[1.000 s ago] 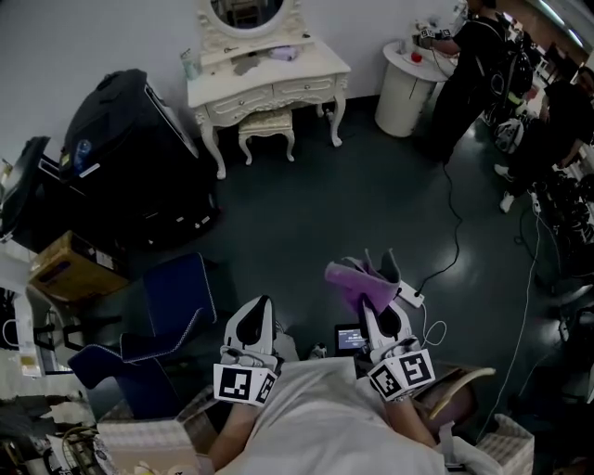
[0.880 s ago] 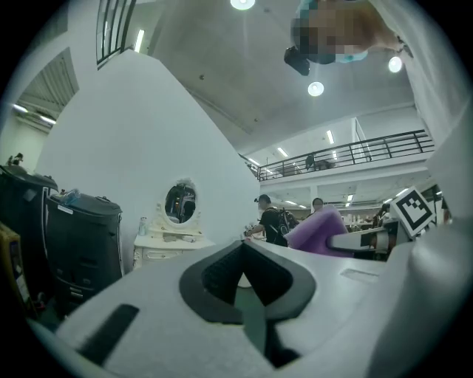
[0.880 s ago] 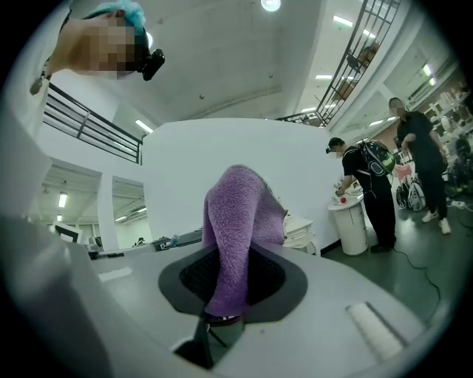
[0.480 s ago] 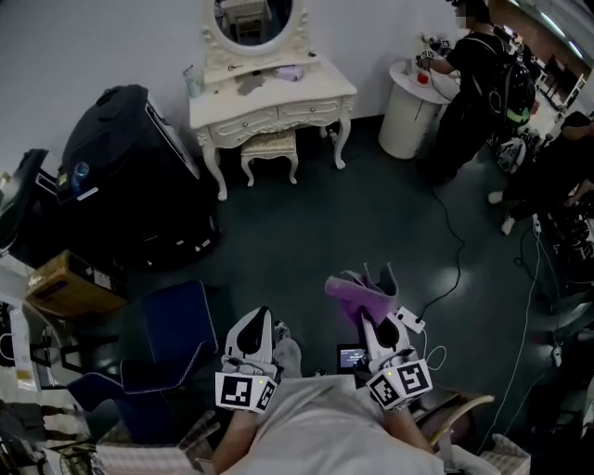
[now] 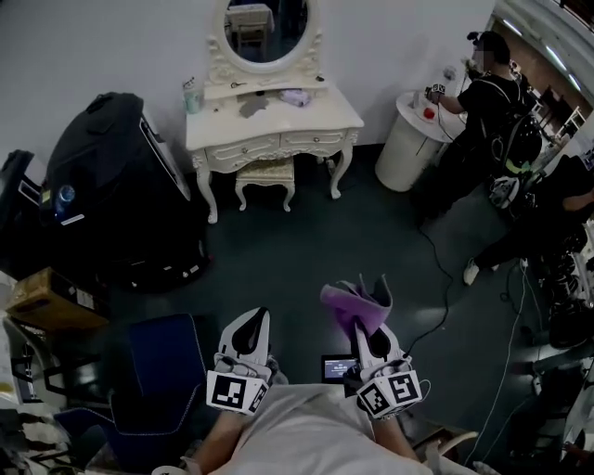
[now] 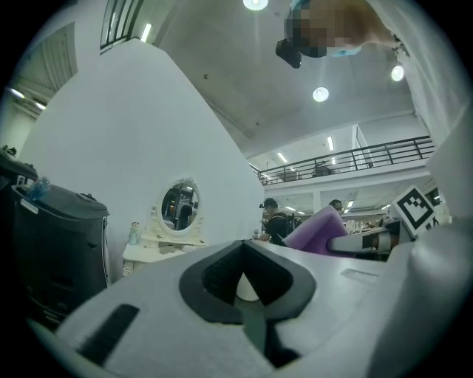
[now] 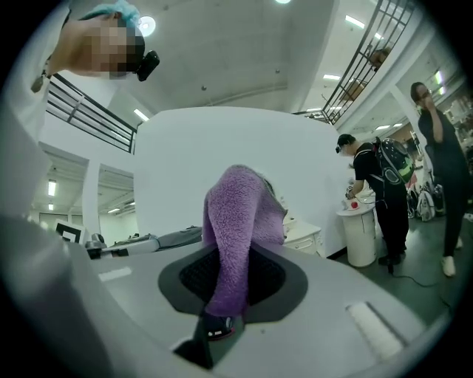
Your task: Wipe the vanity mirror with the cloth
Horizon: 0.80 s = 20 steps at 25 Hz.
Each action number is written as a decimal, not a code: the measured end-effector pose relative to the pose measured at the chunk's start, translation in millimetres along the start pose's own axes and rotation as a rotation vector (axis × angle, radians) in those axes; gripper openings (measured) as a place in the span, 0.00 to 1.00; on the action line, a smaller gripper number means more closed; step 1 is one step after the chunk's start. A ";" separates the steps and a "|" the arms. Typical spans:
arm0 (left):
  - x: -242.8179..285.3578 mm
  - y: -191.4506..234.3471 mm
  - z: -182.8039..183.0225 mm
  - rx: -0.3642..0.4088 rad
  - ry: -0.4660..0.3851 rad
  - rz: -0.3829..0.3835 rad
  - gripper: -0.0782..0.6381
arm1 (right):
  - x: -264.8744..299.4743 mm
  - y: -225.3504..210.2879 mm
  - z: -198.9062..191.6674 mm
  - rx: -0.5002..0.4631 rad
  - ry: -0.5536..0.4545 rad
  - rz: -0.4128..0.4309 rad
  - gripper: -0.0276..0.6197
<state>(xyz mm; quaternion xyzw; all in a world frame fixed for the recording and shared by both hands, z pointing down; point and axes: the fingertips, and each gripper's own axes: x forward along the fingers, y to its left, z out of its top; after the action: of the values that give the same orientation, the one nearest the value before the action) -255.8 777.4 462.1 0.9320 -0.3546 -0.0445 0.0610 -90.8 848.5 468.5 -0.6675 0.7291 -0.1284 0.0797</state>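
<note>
Cloth [image 7: 238, 221] of fuzzy purple pile, bunched and upright, pinched between the ribbed black pads [image 7: 267, 279] of the right gripper [image 5: 369, 327] | left gripper [image 5: 251, 327]: smooth white jaws drawn together, nothing between | oval vanity mirror [image 5: 267, 26] in carved cream frame, above curvy-legged white dressing table [image 5: 278, 125], well apart from both grippers across the dark floor [image 5: 353, 223]

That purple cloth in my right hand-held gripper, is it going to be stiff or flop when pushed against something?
Probably floppy: the purple cloth bends over itself above the right hand-held gripper. Its fuzzy pile suggests it is light, soft and unlikely to slip from the jaws.
</note>
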 end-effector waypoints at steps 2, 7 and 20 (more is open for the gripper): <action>9.3 21.2 1.3 0.003 0.000 0.003 0.11 | 22.5 0.9 -4.1 0.004 0.004 -0.003 0.15; 28.5 71.0 1.9 -0.001 0.016 0.048 0.11 | 69.7 2.2 -13.3 0.025 0.030 -0.006 0.15; 113.5 116.7 -19.1 -0.005 0.092 0.098 0.11 | 184.6 -56.4 -11.0 0.061 0.059 0.033 0.15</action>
<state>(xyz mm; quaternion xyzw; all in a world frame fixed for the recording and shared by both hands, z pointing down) -245.4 616.9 493.4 0.9144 -0.3965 0.0006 0.0817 -58.0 661.7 505.8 -0.6487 0.7378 -0.1688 0.0803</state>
